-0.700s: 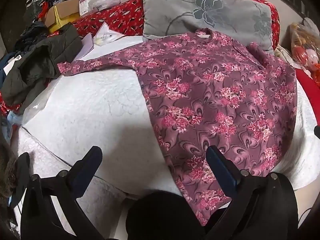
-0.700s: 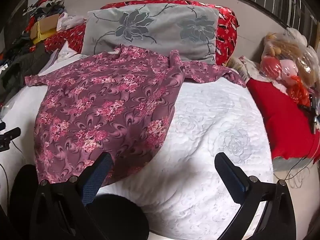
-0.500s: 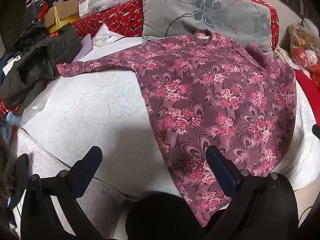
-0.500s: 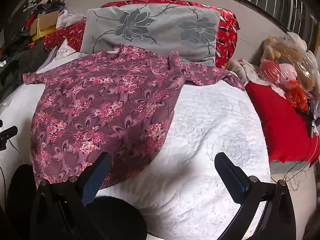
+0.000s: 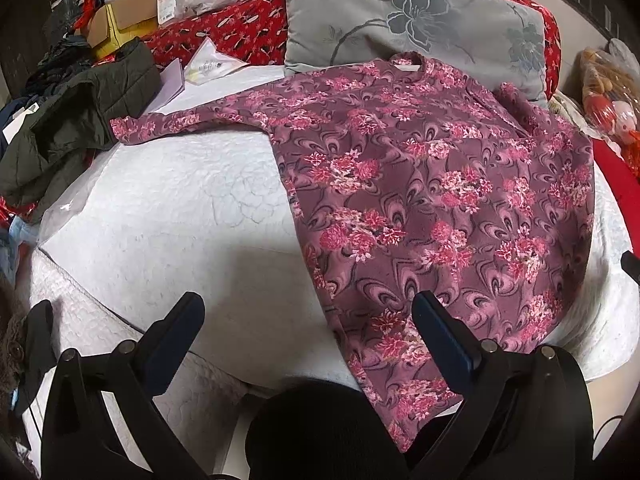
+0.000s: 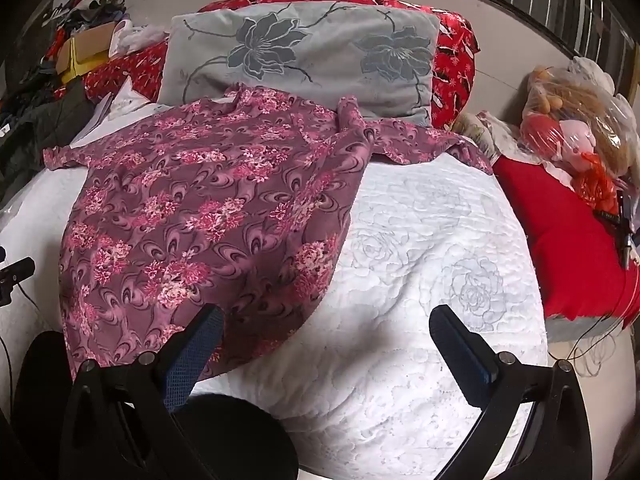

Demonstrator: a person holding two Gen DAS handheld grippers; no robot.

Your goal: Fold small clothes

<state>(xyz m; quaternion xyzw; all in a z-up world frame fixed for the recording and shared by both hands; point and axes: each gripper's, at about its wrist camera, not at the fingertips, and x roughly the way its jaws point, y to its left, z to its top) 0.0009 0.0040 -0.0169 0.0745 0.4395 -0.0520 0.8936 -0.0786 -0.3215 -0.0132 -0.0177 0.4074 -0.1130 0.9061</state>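
Left wrist view: the white quilted bed (image 5: 168, 216) fills most of the scene, and the purple floral top (image 5: 420, 200) lies spread flat across it, collar up against the grey flowered pillow (image 5: 400, 16) at the bed's head, one sleeve stretched toward a dark green jacket (image 5: 80, 112) at the bed's edge. A red cushion (image 6: 572, 240) sits beside the bed. The left gripper (image 5: 308, 320) and the right gripper (image 6: 326, 332) both hover over the bed's near edge, jaws spread wide, holding nothing.
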